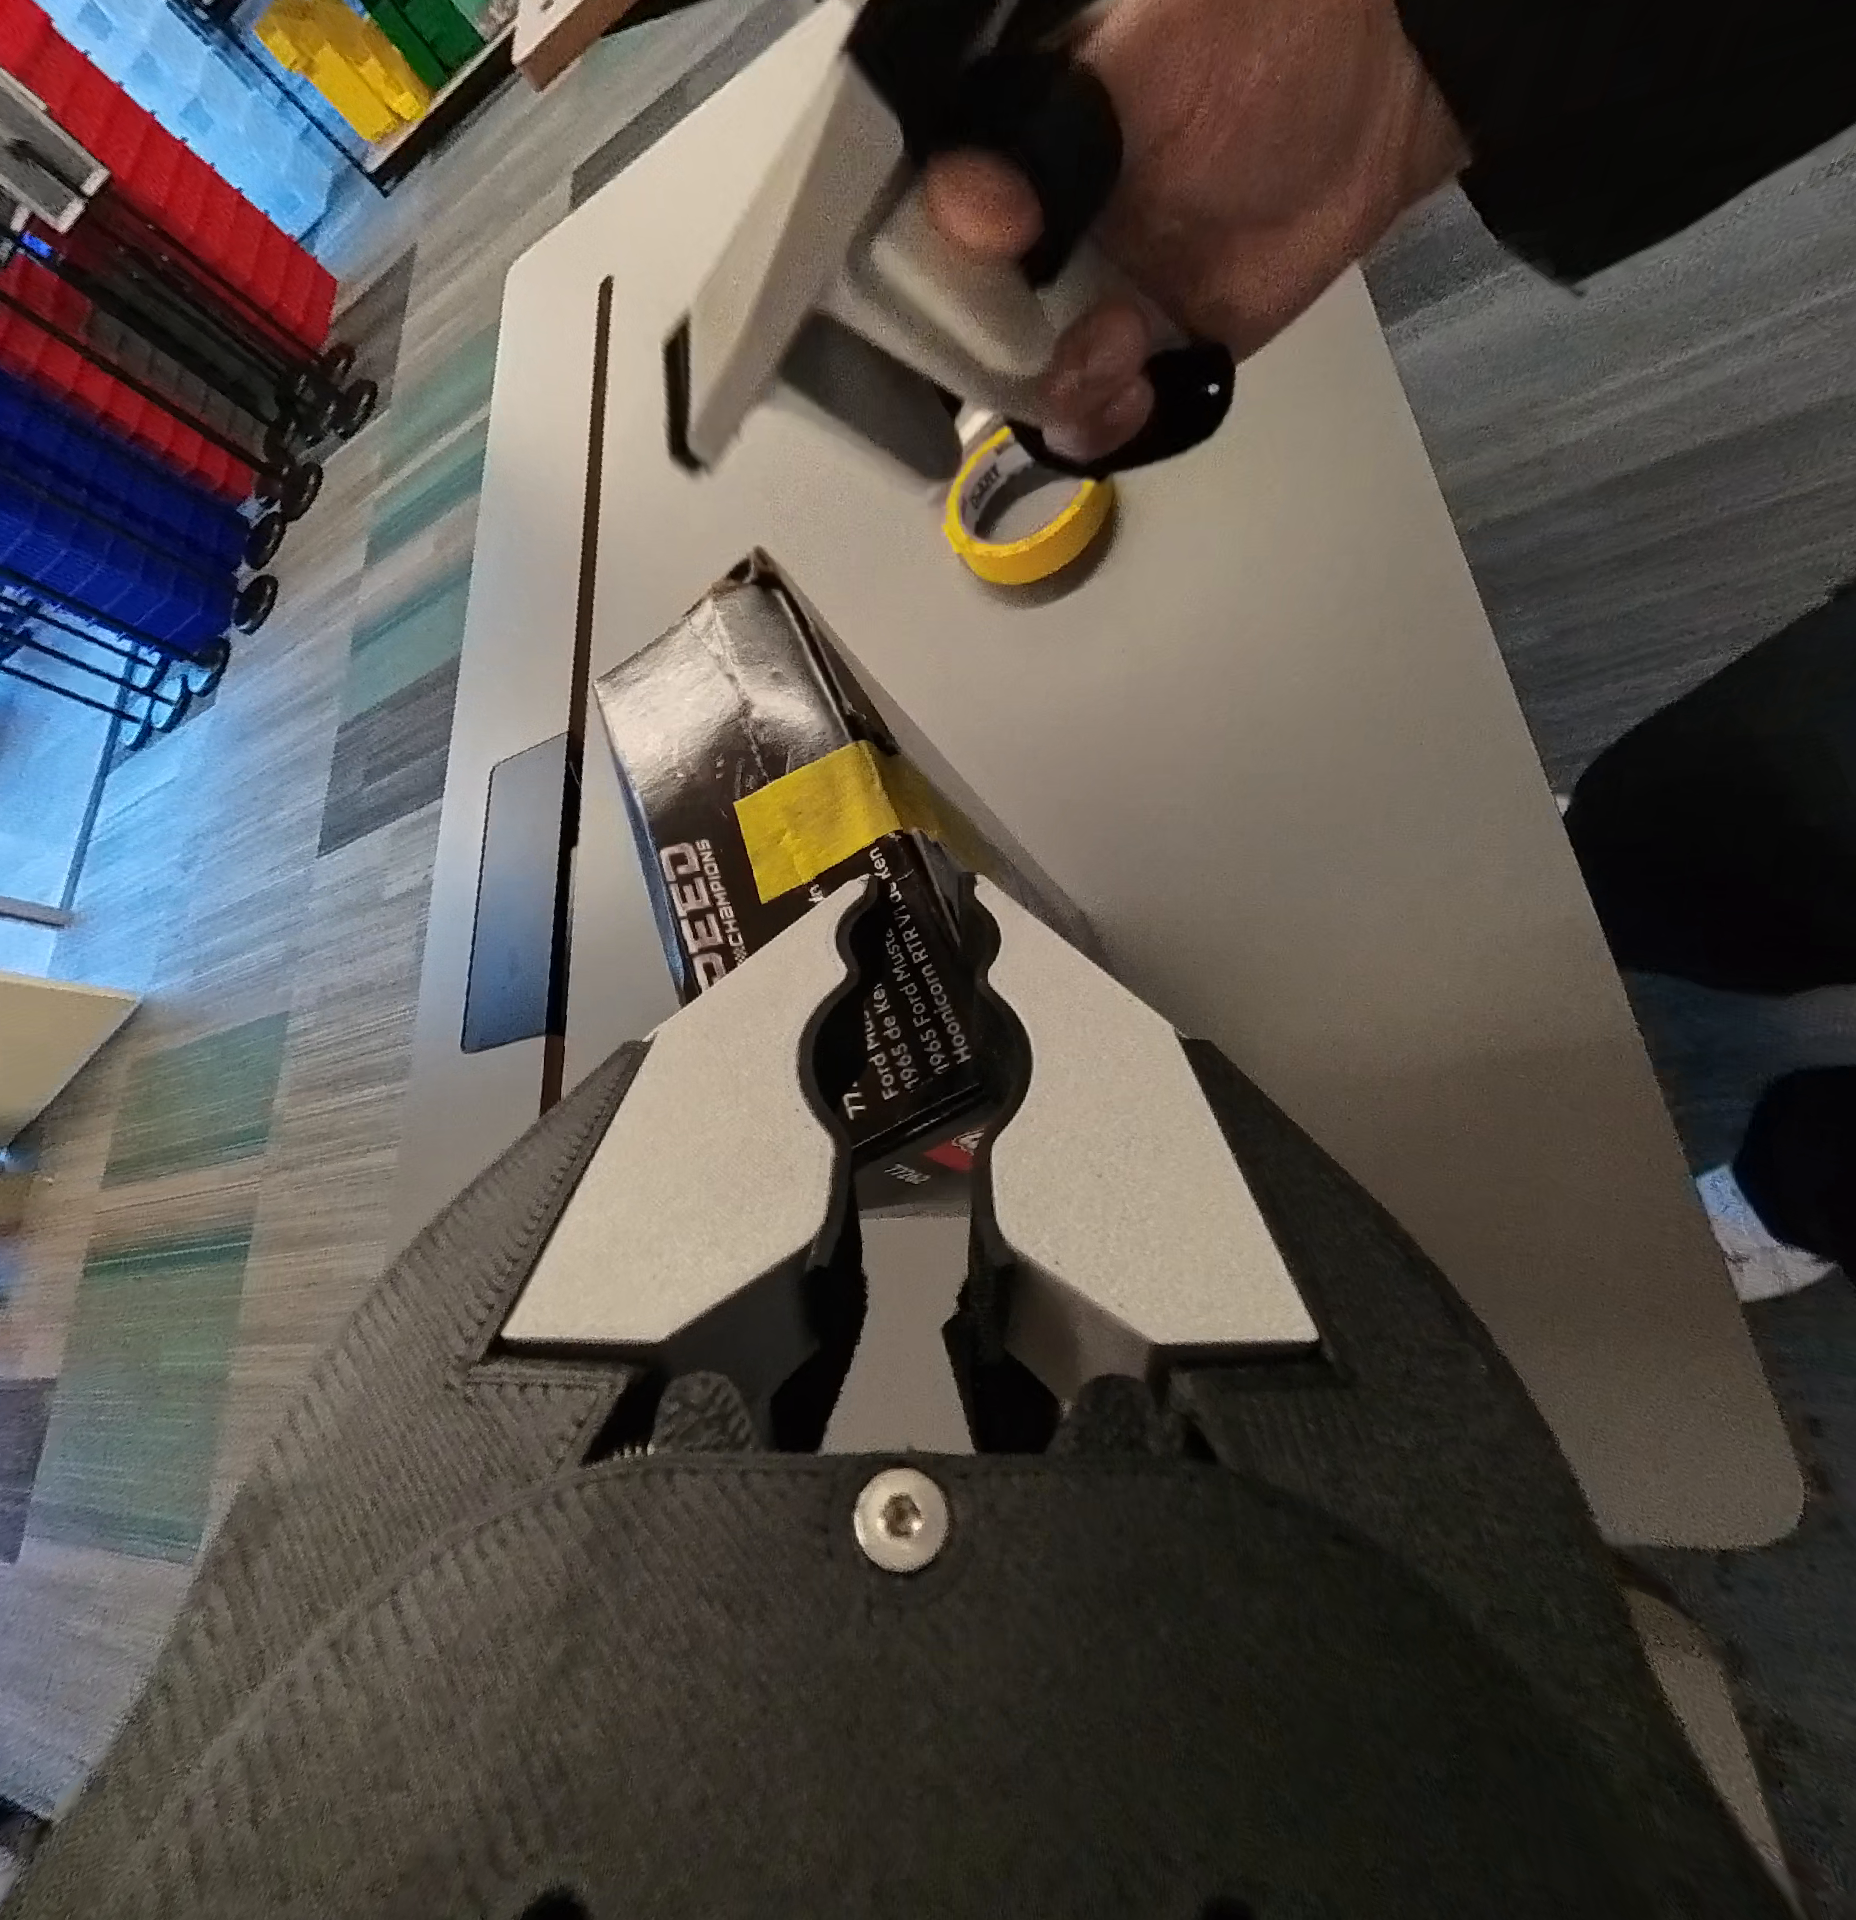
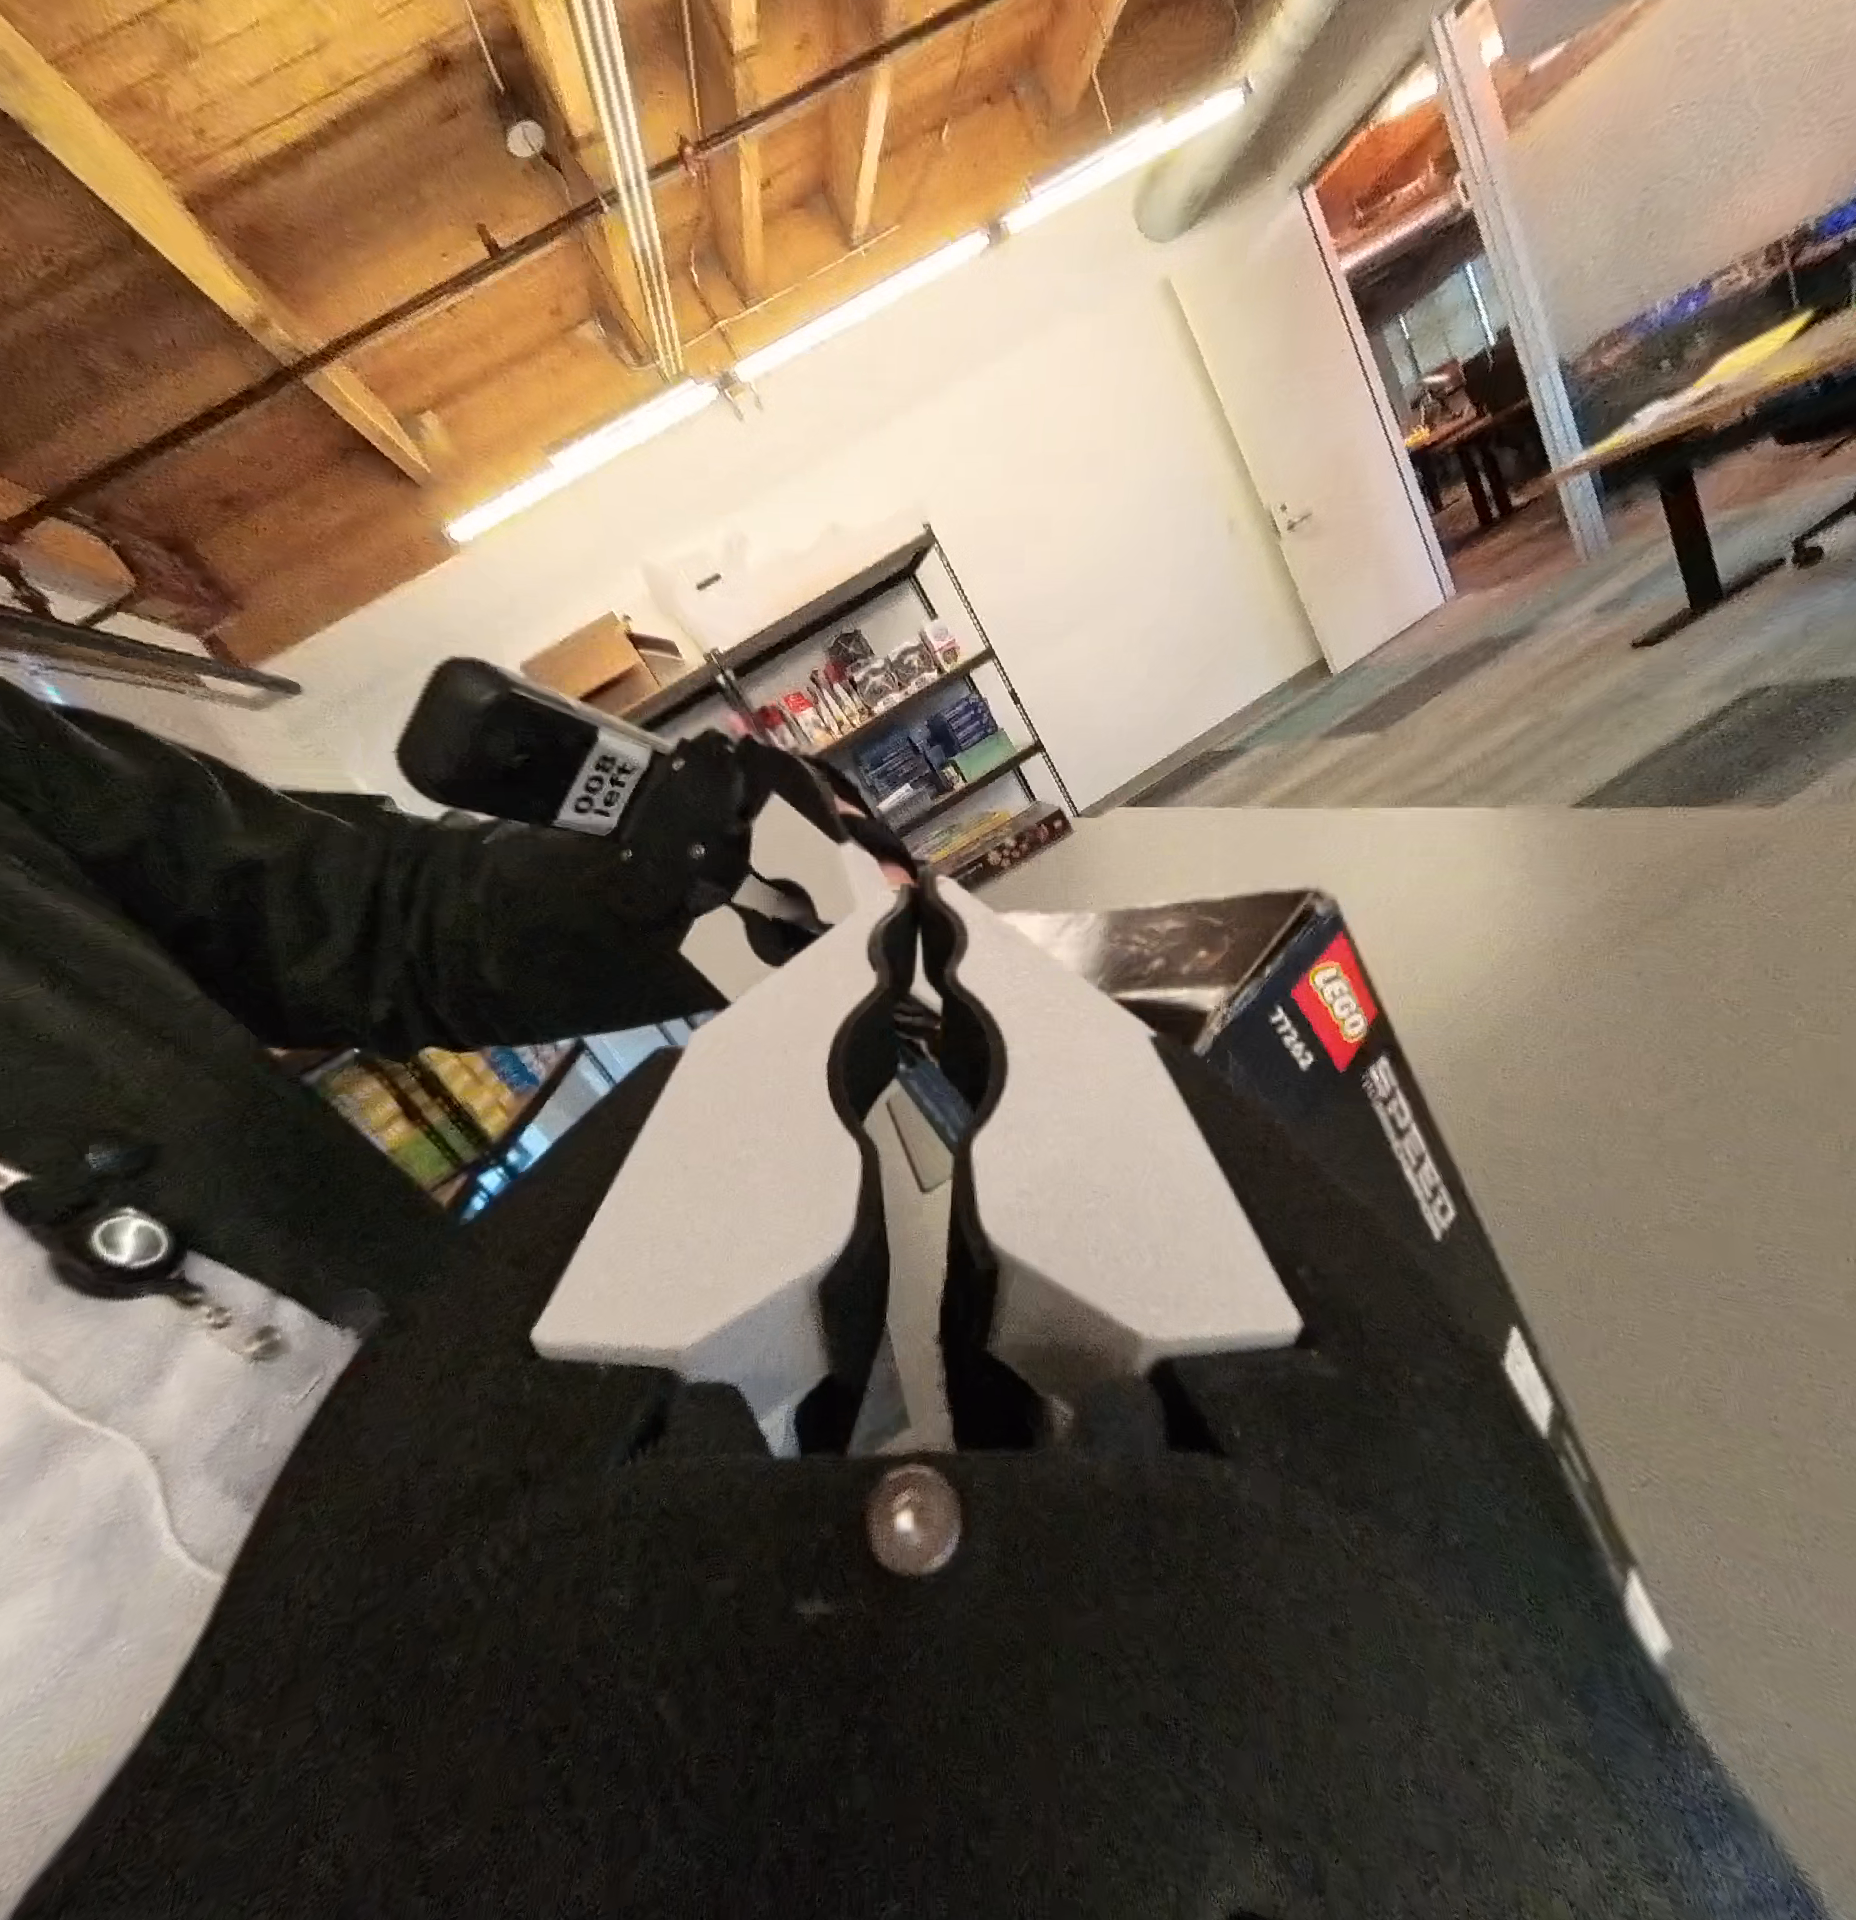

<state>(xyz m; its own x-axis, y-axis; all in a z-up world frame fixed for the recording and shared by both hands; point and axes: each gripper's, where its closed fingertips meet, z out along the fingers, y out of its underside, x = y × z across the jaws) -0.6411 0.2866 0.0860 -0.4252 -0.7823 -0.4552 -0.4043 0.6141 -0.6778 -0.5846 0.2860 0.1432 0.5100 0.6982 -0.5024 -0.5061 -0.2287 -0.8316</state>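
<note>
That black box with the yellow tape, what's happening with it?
A person holds a gripper in each hand over a grey table. The left gripper is clamped on the edge of the black cardboard box, which stands tilted up and has a yellow tape strip across it. The right gripper is shut. A yellow tape roll lies nearby.

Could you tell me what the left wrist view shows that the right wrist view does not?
Only the left wrist view shows the yellow tape roll on the table, the yellow tape strip on the box, and the coloured bins on racks. Only the right wrist view shows the wooden ceiling and stocked shelves. Both show the black box on the grey table, with the left hand-held gripper closed on it and the right hand-held gripper shut.
</note>
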